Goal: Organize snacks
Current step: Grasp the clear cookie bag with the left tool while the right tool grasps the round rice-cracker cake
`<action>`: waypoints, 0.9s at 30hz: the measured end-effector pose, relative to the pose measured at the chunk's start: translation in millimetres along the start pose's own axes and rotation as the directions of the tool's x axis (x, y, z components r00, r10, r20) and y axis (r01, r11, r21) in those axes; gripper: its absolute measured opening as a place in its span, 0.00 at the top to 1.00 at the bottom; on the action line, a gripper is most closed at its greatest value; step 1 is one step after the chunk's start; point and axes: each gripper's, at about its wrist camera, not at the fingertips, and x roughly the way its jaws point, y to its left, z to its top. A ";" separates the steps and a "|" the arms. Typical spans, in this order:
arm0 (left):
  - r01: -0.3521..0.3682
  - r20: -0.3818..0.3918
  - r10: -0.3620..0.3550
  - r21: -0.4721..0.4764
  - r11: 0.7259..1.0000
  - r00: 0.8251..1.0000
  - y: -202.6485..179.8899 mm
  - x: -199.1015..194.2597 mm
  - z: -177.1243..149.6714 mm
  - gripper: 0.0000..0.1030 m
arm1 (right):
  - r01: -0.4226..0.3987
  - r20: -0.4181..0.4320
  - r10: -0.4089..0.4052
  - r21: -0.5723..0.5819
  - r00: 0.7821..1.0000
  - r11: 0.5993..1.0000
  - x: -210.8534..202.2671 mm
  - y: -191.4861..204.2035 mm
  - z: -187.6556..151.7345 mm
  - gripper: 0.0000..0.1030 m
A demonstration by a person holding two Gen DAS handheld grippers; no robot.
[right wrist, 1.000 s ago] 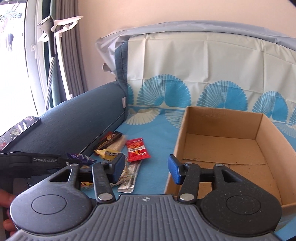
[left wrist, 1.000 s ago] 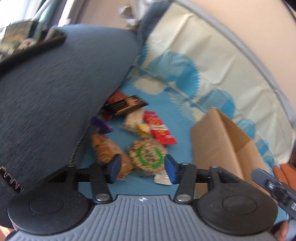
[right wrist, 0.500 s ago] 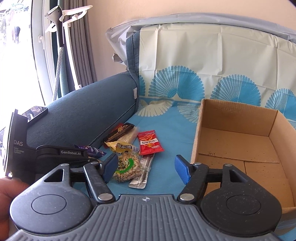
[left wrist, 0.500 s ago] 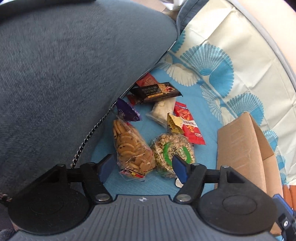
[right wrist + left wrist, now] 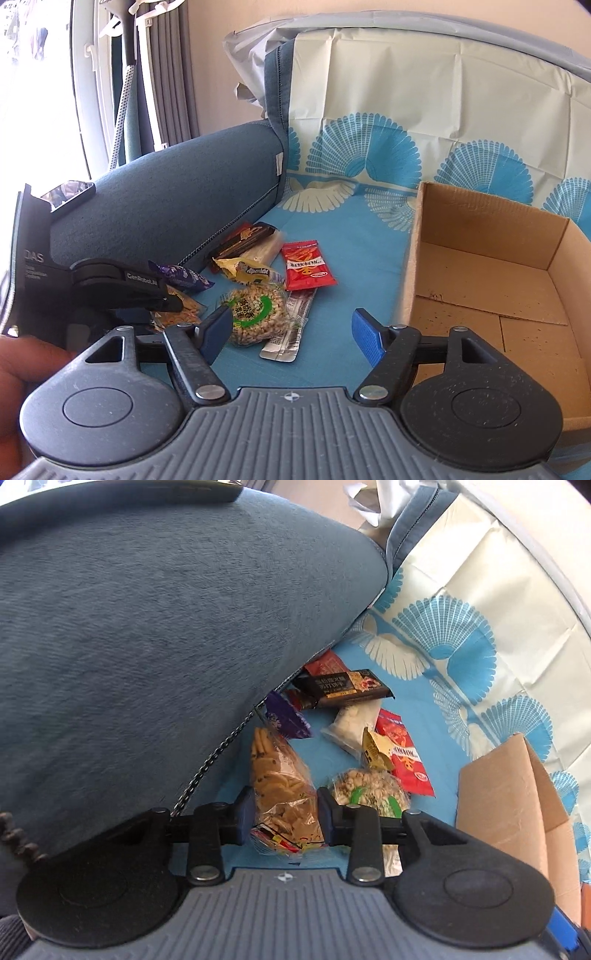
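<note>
The step in hand is the first pick. The left claw (image 5: pixel 284 814) has just been closing, and its two pads now sit against either side of the clear cookie bag (image 5: pixel 282 790), low in the centre of the left wrist view. I judge it is grasping the bag, or at the very point of doing so; the bag rests on the blue patterned sofa cover (image 5: pixel 413 698), close against the blue armrest (image 5: pixel 147 627) that fills the upper left of the frame.

The other snacks lie in a loose cluster just beyond it. A round puffed-grain cake with a green label (image 5: pixel 369 794) is just to the right of the cookie bag. Further up the frame come a red packet (image 5: pixel 404 755), a yellow wrapper (image 5: pixel 373 751), a white pouch (image 5: pixel 354 722), a purple wrapper (image 5: pixel 286 716) and a dark chocolate bar (image 5: pixel 347 688).

The right claw (image 5: pixel 291 330) has been opening and stands released, with nothing between its jaws. In its view it hovers near the grain cake, whose left edge its left pad overlaps, and a silver stick sachet (image 5: pixel 291 325).

The cardboard box (image 5: pixel 491 273) stands open at the right of that view, and its visible floor is bare, so nothing appears sorted yet.

The next move calls for a firm hold on the thin, crinkly bag, a lift clear of the neighbouring grain cake, and a carry rightward over the box wall. Squeezing too hard could crush the cookies.
</note>
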 end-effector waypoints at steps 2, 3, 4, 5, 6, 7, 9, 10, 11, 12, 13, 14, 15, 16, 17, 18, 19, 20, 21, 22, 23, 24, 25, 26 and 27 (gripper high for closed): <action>-0.003 -0.023 0.002 -0.024 1.000 1.000 4.8 -4.2 -1.3 0.62 | -0.011 -0.008 0.011 -0.026 1.000 1.000 9.0 5.8 1.9 0.29; -0.006 -0.036 0.005 -0.030 1.000 0.999 6.4 -6.7 -2.3 0.62 | -0.017 -0.017 0.017 -0.038 1.000 0.999 16.1 8.9 3.6 0.29; -0.009 -0.042 0.008 -0.033 0.999 0.999 7.3 -9.2 -3.8 0.62 | -0.025 -0.026 0.024 -0.041 0.999 0.999 23.8 11.5 6.5 0.29; -0.012 -0.046 0.011 -0.036 0.999 0.999 8.4 -12.5 -5.5 0.62 | -0.030 -0.034 0.028 -0.041 0.999 0.999 32.0 14.1 9.7 0.29; -0.012 -0.050 0.010 -0.041 0.999 0.999 10.2 -15.6 -7.6 0.62 | -0.032 -0.048 0.030 -0.047 0.998 0.998 42.9 18.0 13.8 0.28; -0.009 -0.053 0.007 -0.047 0.999 0.999 12.2 -17.8 -9.1 0.62 | -0.034 -0.067 0.031 -0.055 0.997 0.998 54.9 21.5 17.6 0.22; 0.005 -0.060 -0.009 -0.065 0.998 0.998 16.4 -20.3 -11.7 0.62 | -0.042 -0.112 0.034 -0.071 0.993 0.997 81.5 28.8 24.4 0.13; 0.012 -0.063 -0.016 -0.074 0.997 0.998 18.7 -20.8 -11.4 0.62 | -0.044 -0.129 0.034 -0.075 0.991 0.996 93.5 31.4 26.9 0.11; 0.018 -0.064 -0.023 -0.081 0.997 0.998 20.4 -21.2 -11.6 0.62 | -0.050 -0.153 0.038 -0.079 0.987 0.996 107.3 33.6 28.7 0.10; 0.021 -0.064 -0.027 -0.088 0.996 0.998 22.0 -21.3 -11.4 0.62 | -0.063 -0.186 0.047 -0.081 0.981 0.995 120.9 35.1 30.0 0.09; 0.023 -0.064 -0.029 -0.090 0.996 0.997 22.4 -21.2 -11.2 0.62 | -0.082 -0.222 0.061 -0.085 0.973 0.993 133.6 36.3 30.3 0.08; 0.023 -0.066 -0.029 -0.085 0.996 0.997 22.1 -21.2 -11.5 0.62 | -0.094 -0.251 0.068 -0.093 0.966 0.991 144.9 37.7 29.7 0.07; 0.022 -0.065 -0.028 -0.080 0.997 0.997 21.1 -21.3 -11.9 0.61 | -0.096 -0.279 0.062 -0.108 0.958 0.990 156.8 39.7 27.6 0.07; 0.023 -0.065 -0.028 -0.078 0.997 0.997 20.8 -21.3 -11.7 0.61 | -0.099 -0.305 0.058 -0.120 0.951 0.988 165.6 40.3 25.5 0.06; 0.026 -0.066 -0.031 -0.077 0.997 0.997 21.1 -21.3 -11.7 0.61 | -0.110 -0.331 0.063 -0.124 0.941 0.986 173.1 40.1 24.6 0.06; 0.032 -0.068 -0.038 -0.078 0.996 0.997 22.1 -21.2 -11.1 0.61 | -0.128 -0.362 0.075 -0.123 0.929 0.984 181.0 39.1 22.3 0.06; 0.039 -0.070 -0.045 -0.081 0.996 0.997 23.0 -21.0 -10.7 0.61 | -0.139 -0.382 0.080 -0.127 0.921 0.982 186.2 38.8 20.9 0.05; 0.045 -0.070 -0.051 -0.084 0.995 0.996 23.8 -20.7 -10.0 0.61 | -0.144 -0.392 0.077 -0.145 0.917 0.979 189.3 39.4 19.4 0.05; 0.049 -0.071 -0.056 -0.085 0.995 0.996 24.4 -20.6 -9.8 0.61 | -0.148 -0.395 0.071 -0.168 0.916 0.975 190.5 40.1 18.3 0.06; 0.053 -0.072 -0.059 -0.084 0.995 0.996 24.7 -20.3 -9.9 0.61 | -0.152 -0.395 0.066 -0.189 0.916 0.970 190.5 41.3 17.6 0.09; 0.056 -0.072 -0.062 -0.084 0.995 0.995 25.1 -20.4 -9.9 0.61 | -0.156 -0.397 0.065 -0.202 0.916 0.967 190.0 42.0 17.3 0.14; 0.059 -0.073 -0.065 -0.083 0.995 0.995 24.9 -20.4 -9.7 0.61 | -0.160 -0.394 0.066 -0.211 0.917 0.964 186.6 43.0 18.2 0.17; 0.062 -0.074 -0.068 -0.083 0.995 0.995 25.0 -20.7 -9.8 0.61 | -0.162 -0.390 0.066 -0.219 0.918 0.962 182.9 43.1 19.4 0.21; 0.064 -0.074 -0.070 -0.083 0.994 0.995 25.3 -20.9 -9.9 0.61 | -0.159 -0.387 0.061 -0.226 0.920 0.961 179.3 43.7 20.6 0.21; 0.066 -0.075 -0.073 -0.083 0.994 0.995 25.0 -21.2 -10.2 0.61 | -0.152 -0.380 0.052 -0.237 0.924 0.960 172.7 44.3 22.8 0.21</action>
